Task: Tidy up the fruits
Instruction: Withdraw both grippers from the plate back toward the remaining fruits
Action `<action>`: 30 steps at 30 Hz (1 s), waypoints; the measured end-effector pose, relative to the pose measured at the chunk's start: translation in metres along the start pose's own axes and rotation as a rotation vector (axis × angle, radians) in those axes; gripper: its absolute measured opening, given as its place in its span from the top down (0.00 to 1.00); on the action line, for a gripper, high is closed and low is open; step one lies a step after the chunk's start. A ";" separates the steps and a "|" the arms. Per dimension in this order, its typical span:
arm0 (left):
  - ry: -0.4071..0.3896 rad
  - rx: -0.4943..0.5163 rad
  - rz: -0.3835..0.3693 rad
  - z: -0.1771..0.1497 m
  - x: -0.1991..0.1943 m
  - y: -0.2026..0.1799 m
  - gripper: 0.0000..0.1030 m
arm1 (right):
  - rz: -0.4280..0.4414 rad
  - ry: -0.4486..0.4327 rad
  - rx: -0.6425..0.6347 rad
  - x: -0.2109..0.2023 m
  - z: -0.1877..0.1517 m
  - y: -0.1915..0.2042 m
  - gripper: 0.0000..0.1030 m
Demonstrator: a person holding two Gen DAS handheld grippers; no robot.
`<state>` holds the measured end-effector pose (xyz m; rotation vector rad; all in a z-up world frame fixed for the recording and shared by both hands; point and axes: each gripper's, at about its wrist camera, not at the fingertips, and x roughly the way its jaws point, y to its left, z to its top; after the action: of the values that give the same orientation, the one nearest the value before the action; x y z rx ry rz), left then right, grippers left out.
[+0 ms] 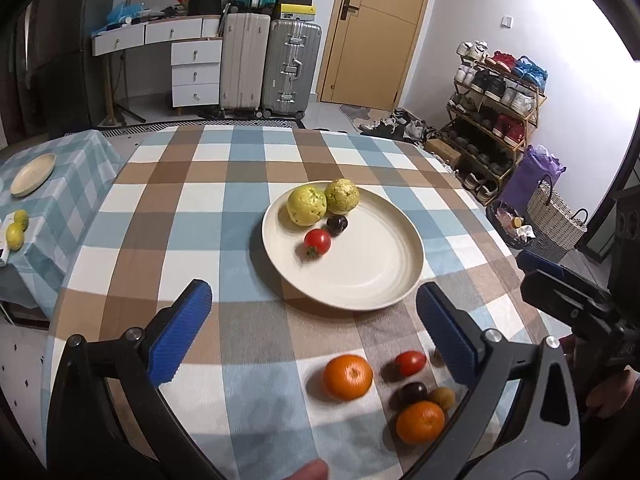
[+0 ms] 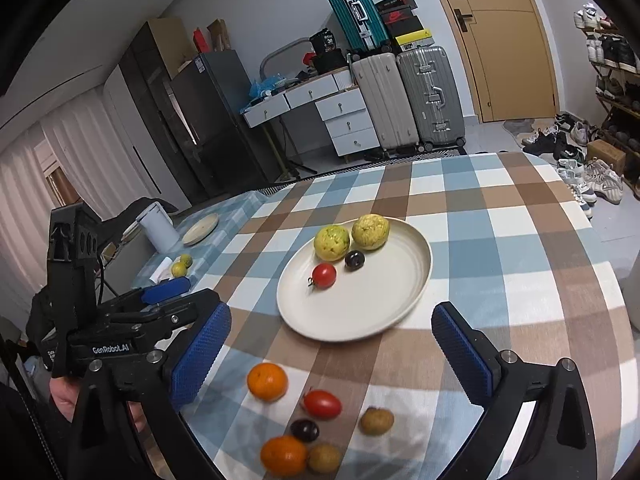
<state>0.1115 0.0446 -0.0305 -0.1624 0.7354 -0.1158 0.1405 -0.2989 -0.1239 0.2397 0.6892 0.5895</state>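
Note:
A cream plate (image 1: 372, 276) (image 2: 360, 312) sits mid-table with two yellow-green guavas (image 1: 306, 205) (image 2: 331, 242), a dark plum (image 1: 337, 225) (image 2: 354, 260) and a red tomato (image 1: 317, 242) (image 2: 324, 275). On the cloth nearer me lie two oranges (image 1: 347, 377) (image 2: 267, 381), a red tomato (image 1: 410, 362) (image 2: 322, 403), a dark plum (image 1: 413, 392) (image 2: 305, 430) and brownish kiwis (image 2: 376, 421). My left gripper (image 1: 314, 328) is open and empty, above the loose fruit. My right gripper (image 2: 332, 350) is open and empty, also above it. The left gripper shows at the left of the right wrist view (image 2: 166, 292).
The table has a checked cloth (image 1: 208, 216). A lower side table to the left holds a small plate (image 1: 33, 174), two lemons (image 1: 18, 229) and a white canister (image 2: 158, 228). Suitcases, drawers, a door and a shoe rack stand behind.

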 end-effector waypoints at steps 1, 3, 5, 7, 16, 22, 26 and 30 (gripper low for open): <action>0.000 -0.003 -0.003 -0.004 -0.003 0.000 0.01 | -0.002 -0.004 -0.002 -0.003 -0.003 0.001 0.00; 0.003 -0.009 -0.007 -0.012 -0.008 0.000 0.01 | -0.008 -0.011 -0.002 -0.009 -0.009 0.002 0.00; 0.007 -0.016 -0.010 -0.020 -0.011 -0.001 0.01 | -0.012 -0.012 0.003 -0.015 -0.017 0.002 0.00; 0.012 -0.020 -0.014 -0.029 -0.011 -0.001 0.01 | -0.023 -0.006 0.011 -0.018 -0.023 0.002 0.00; 0.056 -0.020 -0.018 -0.072 -0.005 -0.008 0.01 | -0.058 0.055 0.025 -0.022 -0.064 -0.007 0.00; 0.093 -0.041 -0.030 -0.090 0.005 -0.003 0.01 | -0.063 0.100 0.063 -0.010 -0.082 -0.018 0.00; 0.127 -0.029 -0.064 -0.095 0.013 -0.004 0.01 | -0.048 0.127 0.068 0.000 -0.086 -0.020 0.01; 0.131 -0.013 -0.088 -0.096 0.016 -0.010 0.01 | -0.037 0.141 0.065 0.009 -0.085 -0.019 0.01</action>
<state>0.0578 0.0221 -0.1088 -0.2012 0.8601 -0.2069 0.0978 -0.3078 -0.2002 0.2471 0.8483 0.5531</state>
